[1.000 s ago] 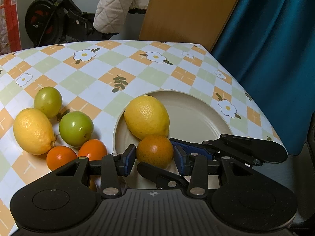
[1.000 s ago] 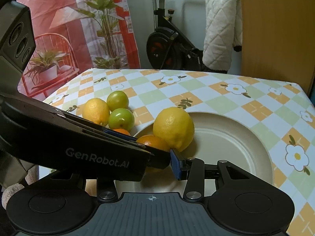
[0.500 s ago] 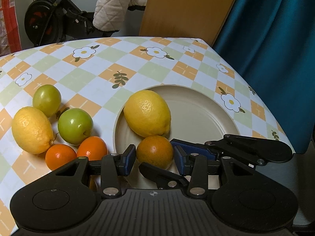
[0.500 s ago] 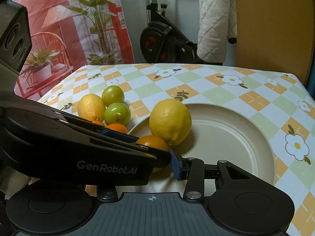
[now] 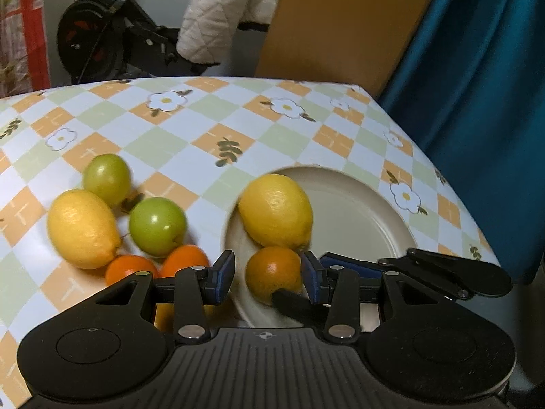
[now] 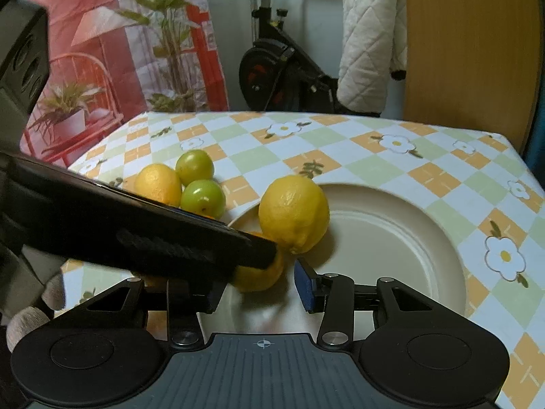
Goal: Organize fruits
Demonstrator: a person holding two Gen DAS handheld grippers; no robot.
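Note:
A beige plate (image 5: 368,218) holds a lemon (image 5: 276,211) and a small orange (image 5: 272,272). My left gripper (image 5: 268,274) is open, its blue pads on either side of that orange with a gap at the left. On the cloth to the left lie a second lemon (image 5: 81,228), two green fruits (image 5: 107,179) (image 5: 157,225) and two small oranges (image 5: 131,269) (image 5: 185,259). My right gripper (image 6: 259,289) is open over the plate's (image 6: 391,238) near rim, beside the orange (image 6: 262,276); the left gripper's body hides its left finger.
The checked flowered tablecloth (image 5: 238,119) drops off at the right, by a teal curtain (image 5: 477,68). Behind the table stand an exercise bike (image 6: 272,78) with a white quilted cloth (image 6: 371,34), and a wooden panel (image 6: 470,51).
Both grippers have pulled back and risen a little, so the table looks farther away. The orange stays on the plate between the left pads. The fruits have not moved.

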